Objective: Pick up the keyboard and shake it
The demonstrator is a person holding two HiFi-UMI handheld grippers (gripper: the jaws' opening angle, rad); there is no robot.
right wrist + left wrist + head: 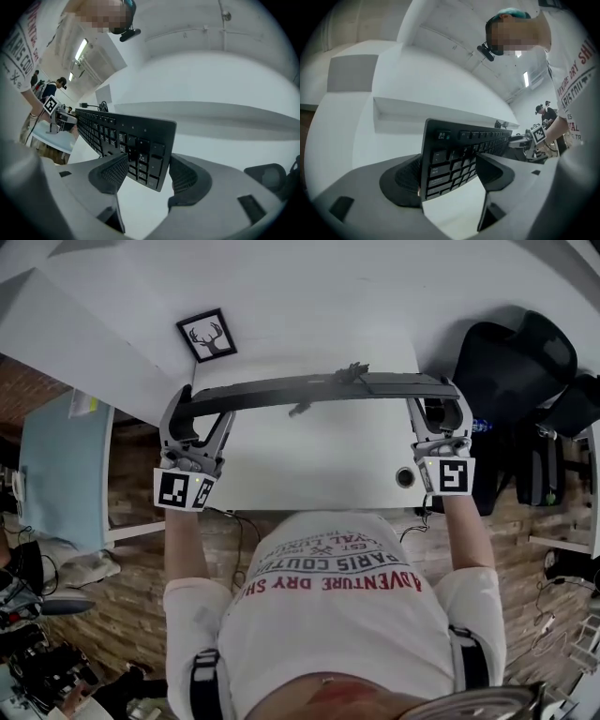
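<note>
Black ribbed pads [401, 176] of left hand-held gripper [197, 413] clamped on the Esc end of the keyboard [309, 390]; right hand-held gripper [438, 409] clamped on the opposite end. Held clear above the tabletop [309, 465], over its far edge. Risk of twisting or slipping out under hard shaking, gripped only at the narrow ends. Long axis left-right along that far edge, key face tipped toward the person, Esc row uppermost.

White desk [309, 460], round cable hole [405, 477]

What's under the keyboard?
Only the white desk shows below it. The left gripper and right gripper hold the keyboard up by its ends. From above, the keyboard covers a strip of desk, so that part can't be seen.
</note>
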